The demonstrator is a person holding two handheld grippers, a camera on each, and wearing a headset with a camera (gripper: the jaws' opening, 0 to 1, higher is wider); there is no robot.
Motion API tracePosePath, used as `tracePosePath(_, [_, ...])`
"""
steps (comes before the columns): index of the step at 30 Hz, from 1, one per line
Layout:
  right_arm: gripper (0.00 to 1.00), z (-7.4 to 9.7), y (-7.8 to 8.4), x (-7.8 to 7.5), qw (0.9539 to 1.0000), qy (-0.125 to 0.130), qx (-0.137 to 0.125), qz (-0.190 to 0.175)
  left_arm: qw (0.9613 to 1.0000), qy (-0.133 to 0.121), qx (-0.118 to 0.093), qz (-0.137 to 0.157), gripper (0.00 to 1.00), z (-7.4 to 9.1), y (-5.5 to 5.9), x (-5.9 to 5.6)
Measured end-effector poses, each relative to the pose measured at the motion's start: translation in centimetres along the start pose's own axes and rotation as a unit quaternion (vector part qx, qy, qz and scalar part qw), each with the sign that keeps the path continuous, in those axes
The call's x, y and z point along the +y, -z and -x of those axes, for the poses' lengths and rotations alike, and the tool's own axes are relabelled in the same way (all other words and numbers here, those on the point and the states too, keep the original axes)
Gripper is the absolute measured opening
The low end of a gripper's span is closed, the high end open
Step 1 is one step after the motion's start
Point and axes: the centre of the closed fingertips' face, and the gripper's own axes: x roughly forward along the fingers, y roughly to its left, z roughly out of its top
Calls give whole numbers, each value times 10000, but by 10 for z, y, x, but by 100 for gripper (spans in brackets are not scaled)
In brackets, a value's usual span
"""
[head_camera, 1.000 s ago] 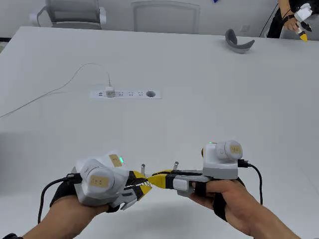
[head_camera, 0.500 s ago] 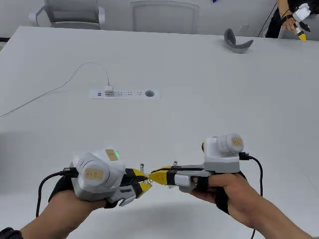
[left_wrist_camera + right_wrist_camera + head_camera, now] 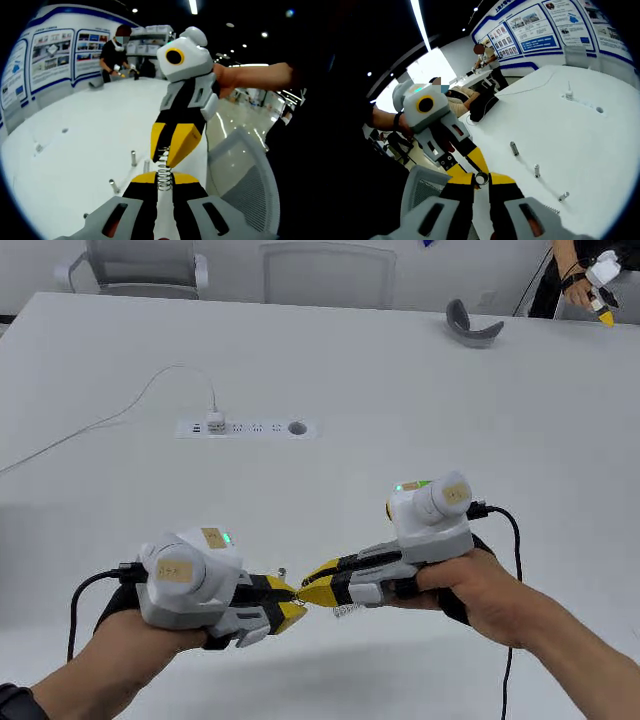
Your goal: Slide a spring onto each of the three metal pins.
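Midair, L claw (image 3: 288,601) & R claw (image 3: 308,594) grip spring (image 3: 163,170).

- A lab or demonstration hall with an office look: a long white table (image 3: 400,390) with a power strip (image 3: 250,428) (one plug in), grey chairs (image 3: 325,275) along the upper edge.
- Blue-trimmed display boards (image 3: 545,25) upper right, strip ceiling lights (image 3: 418,20).
- Another person (image 3: 112,55) works upper left.

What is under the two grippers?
Three metal pins stand there; the farthest pin seems to carry a spring. A loose spring lies below the right gripper. In the head view it and the left gripper hide most pins.
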Motion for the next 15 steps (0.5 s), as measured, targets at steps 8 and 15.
tracePosePath(8, [13,3,4,5,9969,-180,530,556,9999,139,-30,-74,10,1,-2,-6])
tracePosePath(15, [13,9,4,10,9919,-365,771,939,9993,303,-122,-169,10,1,-8,-10])
